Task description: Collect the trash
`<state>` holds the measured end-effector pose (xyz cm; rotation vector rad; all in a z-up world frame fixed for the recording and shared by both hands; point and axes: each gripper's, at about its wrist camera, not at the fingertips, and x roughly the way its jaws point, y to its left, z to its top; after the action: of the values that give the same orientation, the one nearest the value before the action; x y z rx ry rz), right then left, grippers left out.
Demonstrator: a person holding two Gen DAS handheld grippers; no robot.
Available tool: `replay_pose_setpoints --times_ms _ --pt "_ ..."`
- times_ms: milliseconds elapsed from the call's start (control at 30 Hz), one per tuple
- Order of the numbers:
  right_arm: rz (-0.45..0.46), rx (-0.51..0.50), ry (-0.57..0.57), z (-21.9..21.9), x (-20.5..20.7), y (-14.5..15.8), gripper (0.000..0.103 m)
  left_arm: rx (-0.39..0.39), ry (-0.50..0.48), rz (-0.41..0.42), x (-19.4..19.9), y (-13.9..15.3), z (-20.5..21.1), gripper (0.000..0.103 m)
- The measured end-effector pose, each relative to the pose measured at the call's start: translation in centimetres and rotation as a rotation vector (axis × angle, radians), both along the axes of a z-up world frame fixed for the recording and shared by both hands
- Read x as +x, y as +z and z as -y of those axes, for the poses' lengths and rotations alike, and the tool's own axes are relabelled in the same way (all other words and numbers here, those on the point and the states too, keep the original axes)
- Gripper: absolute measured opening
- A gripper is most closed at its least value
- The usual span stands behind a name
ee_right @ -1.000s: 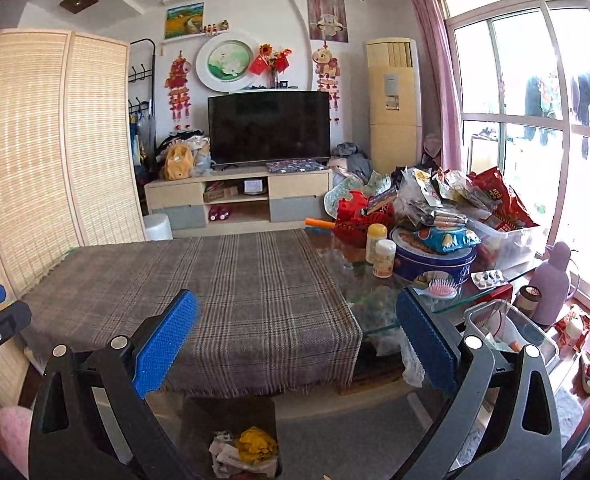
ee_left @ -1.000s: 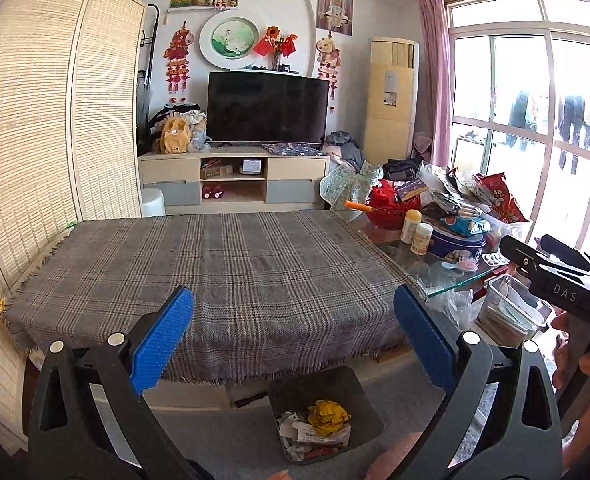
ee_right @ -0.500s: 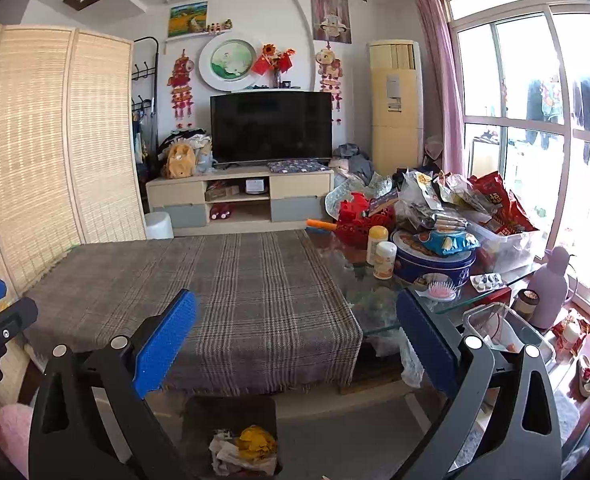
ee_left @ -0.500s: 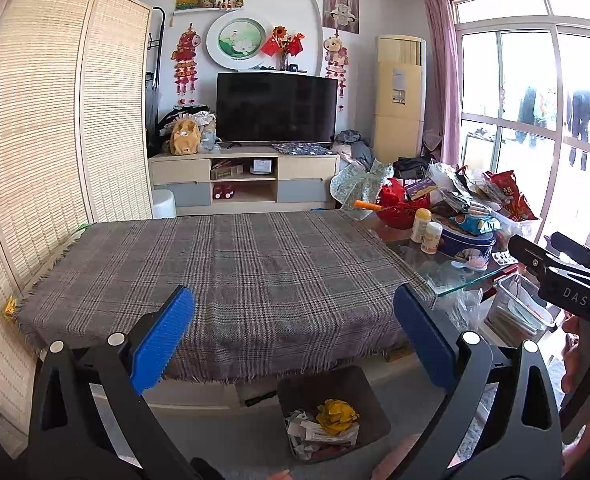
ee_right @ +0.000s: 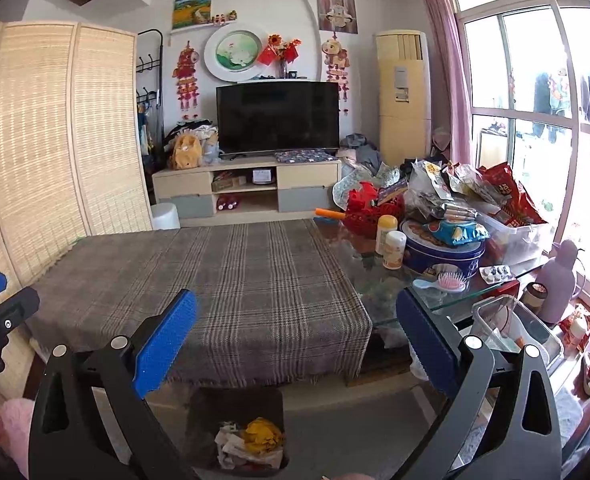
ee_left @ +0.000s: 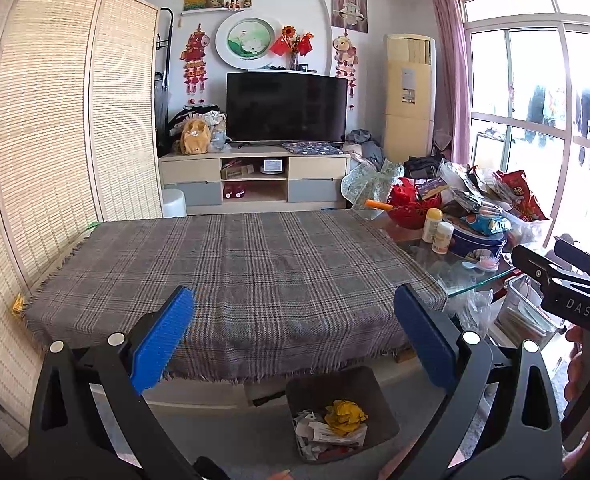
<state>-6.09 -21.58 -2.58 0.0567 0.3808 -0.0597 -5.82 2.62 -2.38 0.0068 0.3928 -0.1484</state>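
Observation:
A dark bin (ee_left: 379, 396) stands on the floor in front of the table and holds crumpled paper and a yellow wad (ee_left: 345, 414). It also shows in the right wrist view (ee_right: 203, 408), with the yellow wad (ee_right: 263, 432) inside. My left gripper (ee_left: 295, 320) is open and empty, held above the near edge of the plaid-covered table (ee_left: 231, 264). My right gripper (ee_right: 295, 328) is open and empty, also above the table's near edge (ee_right: 223, 280). The right gripper's body (ee_left: 567, 284) shows at the right of the left wrist view.
The table's glass right end (ee_right: 375, 280) carries a blue tin (ee_right: 443, 252), two bottles (ee_right: 391, 240), a pink hairbrush (ee_right: 447, 282), a red basket and snack bags (ee_right: 495, 192). A clear plastic box (ee_right: 511, 328) sits on the floor at the right. A bamboo screen (ee_left: 47, 152) stands at the left.
Both grippers have drifted slightly back and up, so the view is a little wider. Both stay open and empty. Nothing on the table or in the bin has moved.

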Motion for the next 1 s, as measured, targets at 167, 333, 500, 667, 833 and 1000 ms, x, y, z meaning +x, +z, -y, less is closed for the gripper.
replay_pose_setpoints --times_ms 167,333,500,667,833,1000 --pt "-0.009 0.012 0.012 -0.25 0.16 -0.13 0.1 -0.007 -0.001 0.001 -0.1 0.15 -0.03 0.095" --pt "-0.009 0.017 0.015 -0.34 0.12 -0.11 0.1 -0.013 -0.001 0.004 -0.18 0.16 -0.09 0.095" --pt "-0.014 0.014 0.017 -0.53 0.15 -0.13 0.1 -0.018 -0.005 0.002 -0.19 0.14 -0.06 0.095" --pt "-0.015 0.018 0.016 -0.52 0.1 -0.15 0.1 -0.018 -0.009 0.002 -0.25 0.25 0.06 0.095" --pt "-0.014 0.016 0.017 -0.6 0.12 -0.12 0.1 -0.023 -0.006 0.0 -0.15 0.29 -0.03 0.095" --pt "-0.021 0.017 0.019 -0.54 0.3 -0.22 0.1 -0.028 -0.009 0.001 -0.18 0.34 -0.08 0.095"
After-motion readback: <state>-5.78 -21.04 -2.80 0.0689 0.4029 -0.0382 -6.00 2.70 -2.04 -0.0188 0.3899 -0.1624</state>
